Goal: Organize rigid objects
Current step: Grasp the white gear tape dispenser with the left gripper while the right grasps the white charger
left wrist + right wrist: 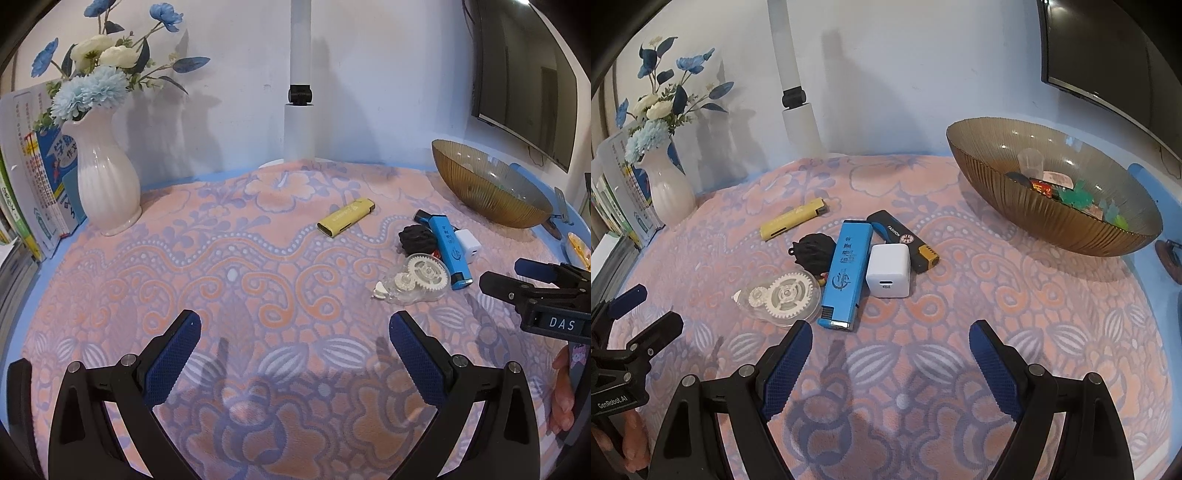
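On the patterned cloth lies a cluster: a blue lighter (pixel 845 272), a white charger cube (pixel 888 270), a black-and-yellow lighter (pixel 904 240), a black lump (pixel 809 251) and a clear tape dispenser with white gears (pixel 783 295). A yellow lighter (pixel 792 218) lies apart, farther back. My right gripper (pixel 890 341) stands open just in front of the blue lighter, holding nothing. My left gripper (pixel 295 332) is open over bare cloth, left of the cluster (pixel 436 254). The brown ribbed bowl (pixel 1071 229) at back right holds several small items.
A white vase of blue and white flowers (pixel 107 177) and upright books (pixel 33 177) stand at back left. A white lamp post (pixel 301 92) rises at the back wall. A dark monitor (pixel 524 81) hangs at right. The table's blue edge (pixel 565 221) runs behind the bowl.
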{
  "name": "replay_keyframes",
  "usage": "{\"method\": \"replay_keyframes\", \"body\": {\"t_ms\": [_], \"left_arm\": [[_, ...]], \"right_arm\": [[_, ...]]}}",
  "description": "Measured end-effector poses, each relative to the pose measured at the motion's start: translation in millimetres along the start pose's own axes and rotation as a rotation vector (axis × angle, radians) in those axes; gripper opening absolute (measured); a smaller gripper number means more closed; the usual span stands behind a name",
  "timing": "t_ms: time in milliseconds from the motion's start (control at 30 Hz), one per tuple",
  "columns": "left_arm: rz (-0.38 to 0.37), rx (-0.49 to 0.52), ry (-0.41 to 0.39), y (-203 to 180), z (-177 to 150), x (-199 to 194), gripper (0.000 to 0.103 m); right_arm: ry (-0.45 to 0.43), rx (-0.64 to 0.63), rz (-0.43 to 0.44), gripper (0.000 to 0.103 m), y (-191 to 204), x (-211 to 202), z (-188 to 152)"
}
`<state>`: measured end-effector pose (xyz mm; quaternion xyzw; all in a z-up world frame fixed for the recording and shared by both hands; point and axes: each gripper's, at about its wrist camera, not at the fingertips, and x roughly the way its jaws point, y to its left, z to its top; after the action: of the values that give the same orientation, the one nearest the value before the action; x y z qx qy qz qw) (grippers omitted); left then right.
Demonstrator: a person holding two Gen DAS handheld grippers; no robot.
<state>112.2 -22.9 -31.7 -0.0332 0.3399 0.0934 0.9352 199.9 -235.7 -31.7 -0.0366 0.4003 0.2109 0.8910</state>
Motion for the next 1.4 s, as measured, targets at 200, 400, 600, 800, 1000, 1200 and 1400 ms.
{"method": "replay_keyframes", "body": {"t_ms": [200,400,600,800,1000,1200,1400], "left_arm": [[-0.006,0.008,0.010,0,1,4,0.102],[-0.196,0.100,0.084,-17,8,4,0.102],[-0.309,0.353,0.073,-54,32,1,0.098],[-0.431,0.436,0.147,-64,45,39,0.089],[-0.507,0.444,0.227,-66,42,73,0.071],[-0.503,0.494,0.233,-85,36,76,0.069],[-0.507,0.492,0.217,-85,37,75,0.055]], "right_arm": [[-0.012,0.024,0.017,0.086,-4,-2,0],[0.010,0.044,0.077,0.070,-10,-2,3],[0.104,0.195,0.173,0.045,-32,9,11],[0.140,0.187,0.176,0.045,-28,24,30],[0.083,0.104,0.054,0.039,-12,38,44],[0.044,0.066,0.002,0.039,-5,36,44],[0.061,0.125,0.020,0.039,-14,40,38]]}}
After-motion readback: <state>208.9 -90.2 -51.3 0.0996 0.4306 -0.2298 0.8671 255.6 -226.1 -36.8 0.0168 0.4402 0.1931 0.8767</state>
